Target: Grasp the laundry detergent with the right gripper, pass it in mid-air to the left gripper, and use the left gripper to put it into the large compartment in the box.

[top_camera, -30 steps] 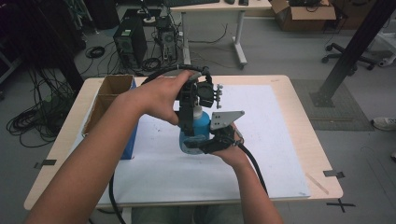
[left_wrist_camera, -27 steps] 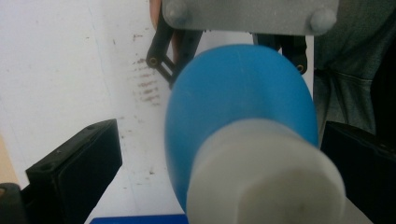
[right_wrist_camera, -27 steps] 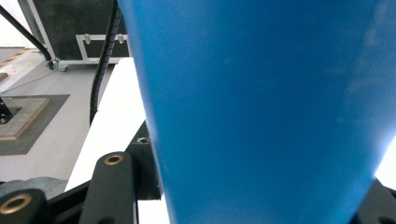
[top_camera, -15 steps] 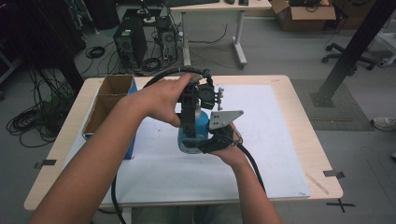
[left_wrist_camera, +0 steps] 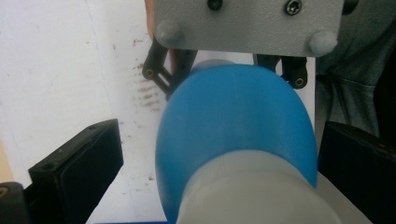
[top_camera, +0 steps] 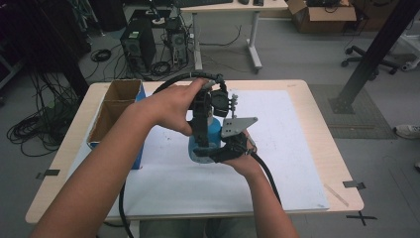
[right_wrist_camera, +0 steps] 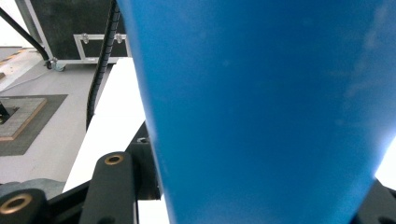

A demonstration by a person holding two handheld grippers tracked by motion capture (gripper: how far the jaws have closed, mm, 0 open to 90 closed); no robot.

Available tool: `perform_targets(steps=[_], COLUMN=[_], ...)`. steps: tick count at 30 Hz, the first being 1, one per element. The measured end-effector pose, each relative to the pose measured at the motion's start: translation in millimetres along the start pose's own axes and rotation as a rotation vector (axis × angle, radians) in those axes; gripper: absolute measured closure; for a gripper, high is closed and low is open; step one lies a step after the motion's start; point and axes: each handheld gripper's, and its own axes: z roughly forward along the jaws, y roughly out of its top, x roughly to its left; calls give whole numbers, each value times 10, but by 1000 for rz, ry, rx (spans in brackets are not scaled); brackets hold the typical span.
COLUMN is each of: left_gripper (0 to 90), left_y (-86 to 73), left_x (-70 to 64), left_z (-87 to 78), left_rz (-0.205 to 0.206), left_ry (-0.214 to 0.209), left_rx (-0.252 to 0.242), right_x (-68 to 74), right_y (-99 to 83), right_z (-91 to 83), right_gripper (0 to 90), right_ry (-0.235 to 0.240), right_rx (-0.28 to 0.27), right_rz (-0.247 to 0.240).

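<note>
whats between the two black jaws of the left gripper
In the left gripper view, the blue bottle with its grey cap end sits between the left gripper jaws, with gaps on both sides.

I count one blue bottle on my worktop, and it carries one pale cap. Two grippers work at it: one left gripper and one right gripper, each with two black fingers. One white sheet covers the worktop. One open cardboard box with two compartments stands at the left edge. On the floor beyond I count two computer towers.
</note>
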Motion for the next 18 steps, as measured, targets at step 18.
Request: perform_targets(steps=[18], left_gripper=[120], left_y=[11], left_x=[-5], left_z=[-17], left_rz=[9], left_ry=[39], left_rx=[18], right_x=[-2], right_y=[5], right_z=[-1], right_gripper=[447], right_ry=[-7], right_rx=[0], right_rz=[-1])
